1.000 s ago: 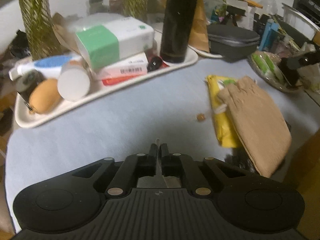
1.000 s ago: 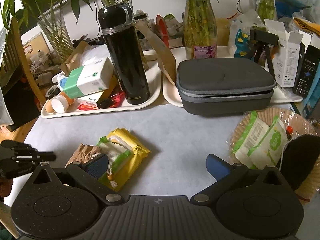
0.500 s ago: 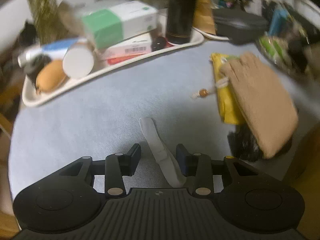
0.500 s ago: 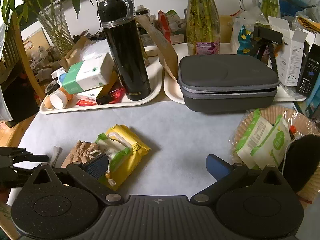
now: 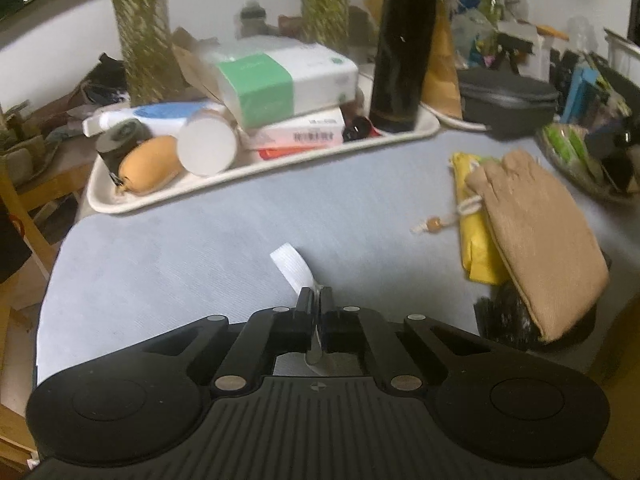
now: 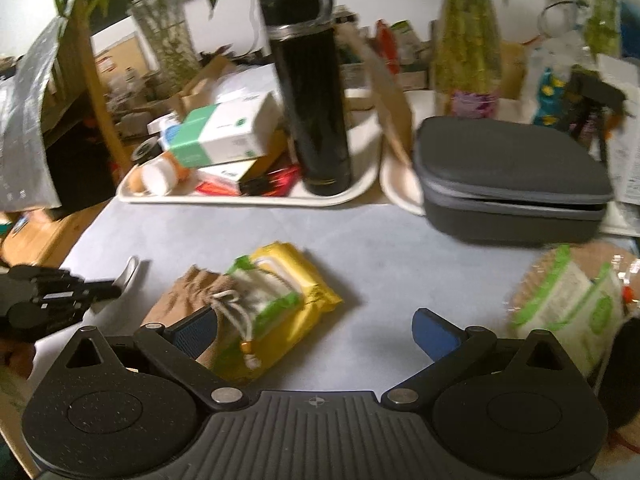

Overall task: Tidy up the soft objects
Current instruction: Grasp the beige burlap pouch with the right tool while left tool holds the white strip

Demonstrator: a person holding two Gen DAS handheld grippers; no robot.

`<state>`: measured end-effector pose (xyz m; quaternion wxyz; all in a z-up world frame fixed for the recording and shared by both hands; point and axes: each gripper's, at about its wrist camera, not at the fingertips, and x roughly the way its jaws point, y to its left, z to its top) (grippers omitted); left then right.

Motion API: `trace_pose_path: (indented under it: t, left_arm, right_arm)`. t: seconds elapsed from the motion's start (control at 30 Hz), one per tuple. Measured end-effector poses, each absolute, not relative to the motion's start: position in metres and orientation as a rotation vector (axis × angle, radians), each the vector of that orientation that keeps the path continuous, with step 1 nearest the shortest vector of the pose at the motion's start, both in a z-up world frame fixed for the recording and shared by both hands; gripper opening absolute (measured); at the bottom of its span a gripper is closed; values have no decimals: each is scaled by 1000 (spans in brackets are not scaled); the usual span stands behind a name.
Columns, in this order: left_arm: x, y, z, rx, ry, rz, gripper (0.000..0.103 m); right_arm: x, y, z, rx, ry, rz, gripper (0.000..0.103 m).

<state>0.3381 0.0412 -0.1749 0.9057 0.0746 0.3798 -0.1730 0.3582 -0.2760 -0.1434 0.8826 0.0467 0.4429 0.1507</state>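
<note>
White elastic strap (image 5: 294, 270) sits clamped between the closed fingers of the left gripper (image 5: 316, 300), its free end lying on the pale blue surface (image 5: 200, 248). To its right a tan drawstring pouch (image 5: 536, 236) lies partly over a yellow wipes pack (image 5: 470, 236). The right gripper (image 6: 316, 330) hovers over them, fingers wide apart and empty. A tray (image 5: 280, 160) with a black flask (image 5: 404, 48) stands behind.

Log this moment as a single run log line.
left tongs: shut on white strip | right tongs: open, empty | tan pouch: on yellow wipes pack | phase: strip gripped
</note>
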Motion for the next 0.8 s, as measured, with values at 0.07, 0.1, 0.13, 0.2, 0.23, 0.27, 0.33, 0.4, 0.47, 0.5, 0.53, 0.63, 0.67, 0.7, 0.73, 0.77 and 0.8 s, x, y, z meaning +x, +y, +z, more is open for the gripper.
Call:
trace_pose_path:
  t: [0.07,0.1,0.13,0.2,0.23,0.27,0.33,0.4,0.47,0.5,0.53,0.63,0.67,0.7,0.73,0.77,0.8]
  left_arm:
    - [340,44,-172,129,767,-352,4]
    - [340,45,-170,116,759,-350,4]
    - [341,46,-169,105,753,-349,4]
    - [342,48,-168,84,748,-346,4]
    - [343,48,-168,81,747,-349,4]
    - [343,47,-168,80,748,-350,4]
    - [343,46,-169,84,749,-353,4]
    - [342,47,-169,81,748,-353,4]
    - [342,49,-168,67,745,-356,4]
    - [342,49,-168,65,744,-356,4]
    - [342,49,-168,66,743,-355,4]
    - [342,50,-169,63,742,-356,4]
    - [342,50,-169,64,741,-356,4]
    - [341,50,-168,64,740,-358,4]
    - [341,50,-168,65,738,-360,4]
    - [341,49,-167,69,736,-363,4]
    - [340,49,-167,71,735,-369,4]
  right_arm:
    - [361,-274,-148,128,952,380,92]
    - [363,-273,-151,147,970,419,88]
    - [365,-271,-153,166,985,451,85]
    - [369,-269,-158,207,1023,527,70]
    - [370,-267,-160,218,1039,554,66]
    - [371,-266,-162,224,1053,572,59]
    - [374,-262,-166,243,1079,627,53]
    - [375,-257,-168,252,1094,667,45]
    - [377,-252,-170,255,1109,697,40]
    - [378,-250,-171,248,1117,706,37]
    - [377,-248,-172,237,1122,706,36]
    - [375,-247,-174,215,1133,699,17]
    - [374,-247,-173,213,1129,693,9]
    - [374,-248,-172,214,1123,691,5]
    - [373,-248,-170,215,1110,691,4]
    - [373,-250,-167,214,1096,689,4]
    - [373,-251,-164,213,1080,685,3]
